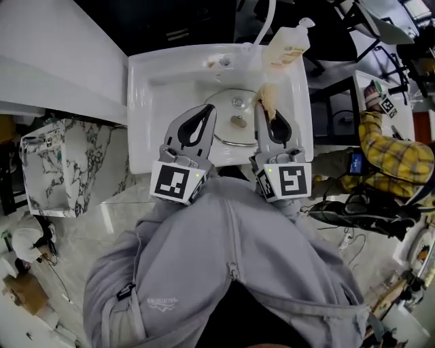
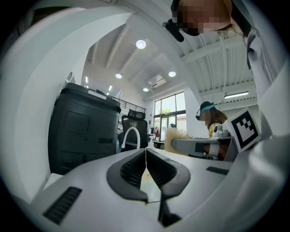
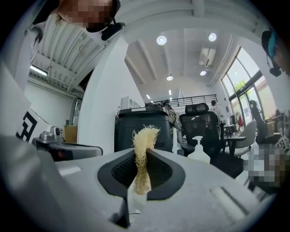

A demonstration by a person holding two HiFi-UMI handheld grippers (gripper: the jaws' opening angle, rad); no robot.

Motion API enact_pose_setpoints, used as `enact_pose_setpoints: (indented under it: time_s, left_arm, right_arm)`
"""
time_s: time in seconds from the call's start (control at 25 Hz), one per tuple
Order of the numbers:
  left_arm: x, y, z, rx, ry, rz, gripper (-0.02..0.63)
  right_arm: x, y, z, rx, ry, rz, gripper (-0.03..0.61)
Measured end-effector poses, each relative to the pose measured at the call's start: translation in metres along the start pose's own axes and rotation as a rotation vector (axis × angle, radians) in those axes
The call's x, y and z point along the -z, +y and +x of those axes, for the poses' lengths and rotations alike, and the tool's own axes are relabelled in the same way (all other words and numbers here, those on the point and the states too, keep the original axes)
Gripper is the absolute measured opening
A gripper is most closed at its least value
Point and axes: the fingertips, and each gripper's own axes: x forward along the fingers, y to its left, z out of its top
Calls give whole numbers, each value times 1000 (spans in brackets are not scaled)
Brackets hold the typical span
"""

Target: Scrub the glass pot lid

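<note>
The glass pot lid (image 1: pixel 234 130) lies in the white sink (image 1: pixel 146 115), partly hidden by both grippers, which point up and away over the basin. My left gripper (image 1: pixel 206 110) hangs over the lid's left side, and in the left gripper view my left gripper (image 2: pixel 146 150) is shut with nothing between its pads. My right gripper (image 1: pixel 263 109) is over the lid's right side, shut on a tan loofah scrubber (image 1: pixel 267 95). In the right gripper view the loofah scrubber (image 3: pixel 143 149) sticks up out of my right gripper (image 3: pixel 142 156). I cannot tell whether either gripper touches the lid.
A soap pump bottle (image 1: pixel 289 42) and a white faucet (image 1: pixel 266 20) stand at the sink's back rim. A white counter (image 1: pixel 47 61) lies to the left, with a marble-patterned box (image 1: pixel 51 163) below it. At the right sits a person in a yellow plaid sleeve (image 1: pixel 391 153).
</note>
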Motion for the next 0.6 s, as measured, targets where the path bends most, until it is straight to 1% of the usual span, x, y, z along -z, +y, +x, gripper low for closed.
enact_pose_setpoints:
  time_s: [0.36, 0.48, 0.6]
  left_arm:
    - [10, -16, 41, -161, 10, 6, 7]
    - [14, -18, 46, -212, 14, 6, 6]
    - [23, -21, 46, -242, 35, 9, 7]
  right_arm:
    - [13, -52, 10, -152, 36, -4, 32]
    - [21, -62, 13, -197, 51, -2, 32]
    - [31, -67, 15, -223, 67, 9, 32]
